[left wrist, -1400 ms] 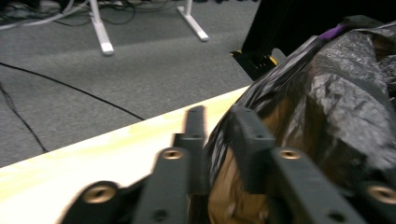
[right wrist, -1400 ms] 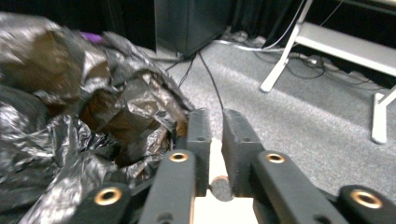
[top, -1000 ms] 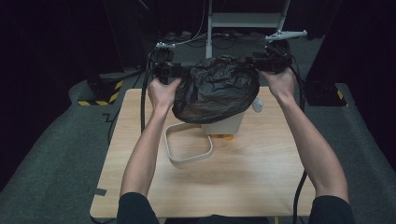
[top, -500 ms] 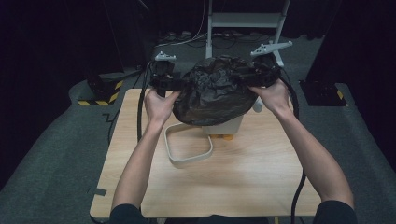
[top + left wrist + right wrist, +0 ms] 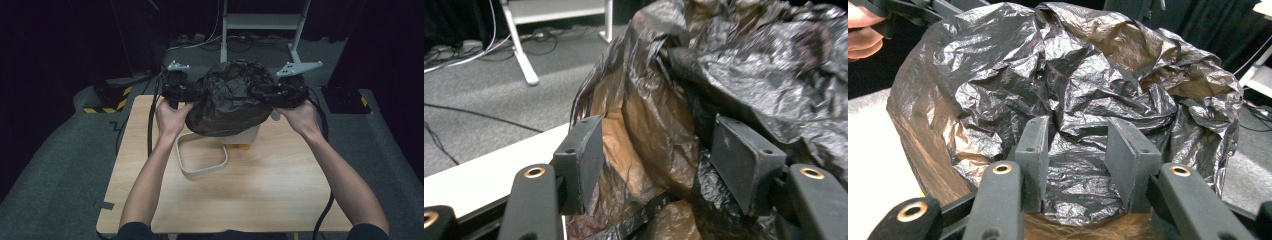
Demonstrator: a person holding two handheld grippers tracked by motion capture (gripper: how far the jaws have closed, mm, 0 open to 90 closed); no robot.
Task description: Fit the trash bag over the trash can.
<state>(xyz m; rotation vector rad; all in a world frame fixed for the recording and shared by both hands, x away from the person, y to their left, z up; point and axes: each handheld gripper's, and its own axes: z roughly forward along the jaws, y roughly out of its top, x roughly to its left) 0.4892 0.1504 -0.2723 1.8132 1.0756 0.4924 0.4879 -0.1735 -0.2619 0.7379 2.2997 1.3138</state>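
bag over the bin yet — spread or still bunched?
Bunched. The black bag sits as a crumpled dome atop the white bin, held between the left gripper and right gripper; not drawn down the bin's walls.

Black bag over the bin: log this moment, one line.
stage: fitting black bag over white bin | left gripper: jaws just opening, film between | right gripper: film between jaws, grip unclear | table: white ring lying beside bin

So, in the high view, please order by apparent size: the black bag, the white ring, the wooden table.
1. wooden table
2. black bag, though it is held above the table, closer to the camera
3. white ring
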